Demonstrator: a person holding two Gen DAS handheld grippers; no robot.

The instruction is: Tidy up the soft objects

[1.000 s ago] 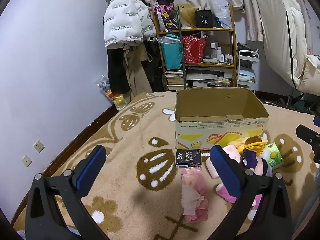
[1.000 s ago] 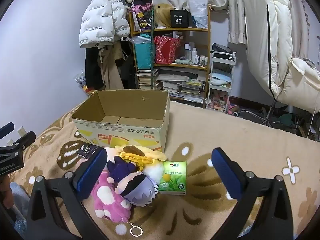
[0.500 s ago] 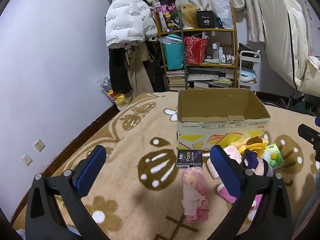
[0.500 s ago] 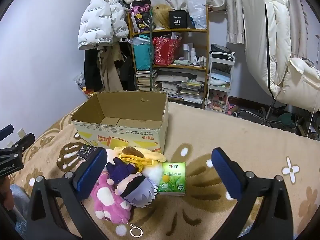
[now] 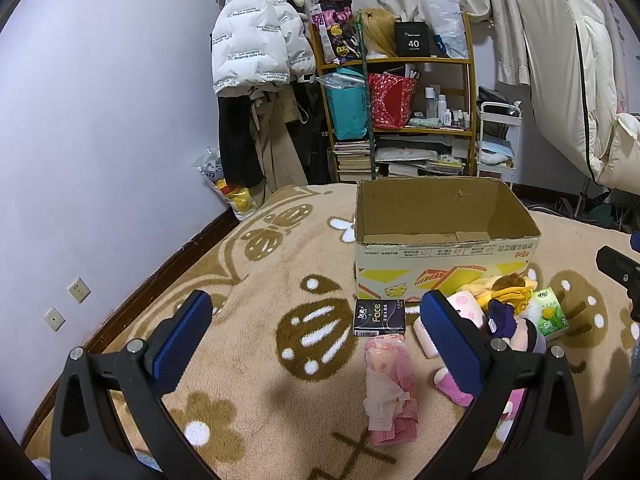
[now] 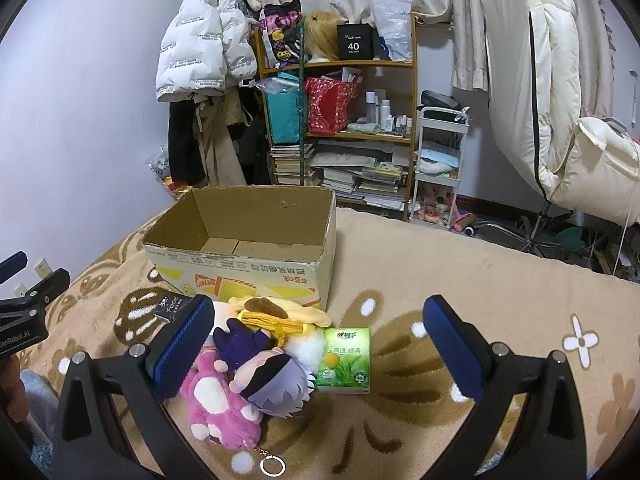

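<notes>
An open, empty cardboard box (image 5: 444, 268) (image 6: 256, 276) stands on the patterned beige blanket. In front of it lie a pink plush (image 6: 216, 400), a purple-haired doll (image 6: 276, 384), a yellow plush (image 6: 276, 314), a green tissue pack (image 6: 346, 354) (image 5: 552, 314), a black tissue pack (image 5: 379, 317) and a pink cloth bundle (image 5: 390, 392). My left gripper (image 5: 316, 336) is open and empty, held above the blanket left of the pile. My right gripper (image 6: 320, 344) is open and empty, above the dolls and green pack.
A cluttered wooden shelf (image 5: 400, 120) with books and bags stands behind the box. A white puffer jacket (image 5: 256, 44) hangs by the lilac wall. A white cart (image 6: 440, 168) and a cream duvet (image 6: 560, 100) are at the right.
Both grippers have drifted slightly back and up, so the box and pile sit a little lower in view. Nothing was taken hold of or moved.
</notes>
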